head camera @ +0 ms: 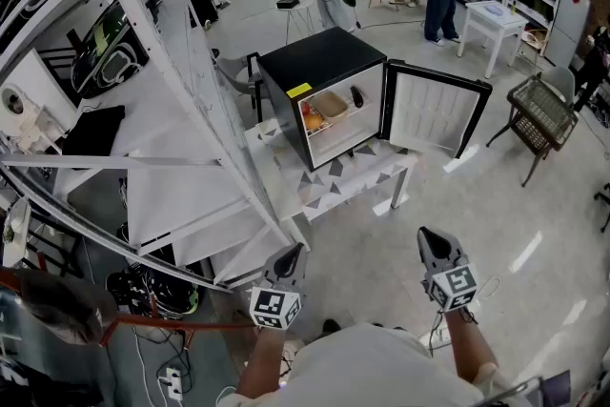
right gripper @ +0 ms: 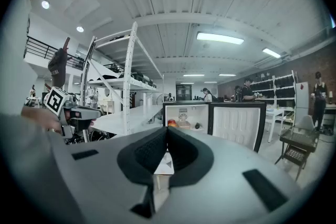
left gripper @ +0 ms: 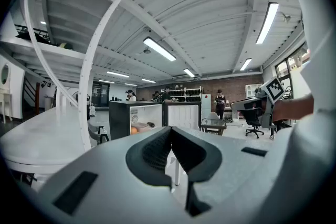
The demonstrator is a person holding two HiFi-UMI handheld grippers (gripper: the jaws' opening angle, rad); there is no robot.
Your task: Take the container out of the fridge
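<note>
left gripper (head camera: pixel 294 250): jaws pressed together, nothing between them, held low in front of the person
right gripper (head camera: pixel 425 234): jaws closed tip to tip, empty, level with the left gripper and apart from it
fridge (head camera: pixel 319 62): small and black, well ahead of both grippers, roughly between their lines of aim
fridge door (head camera: pixel 434 112): swung wide open, ahead of the right gripper, white inside
container (head camera: pixel 330 104): tan and shallow, on a shelf inside the fridge, far beyond both jaw tips
orange item (head camera: pixel 311 121): inside the fridge, just beside the container on the left gripper's side
low table (head camera: pixel 362 174): white with grey triangles, under the fridge
white rack (head camera: pixel 181 186): close on the left gripper's outer side
</note>
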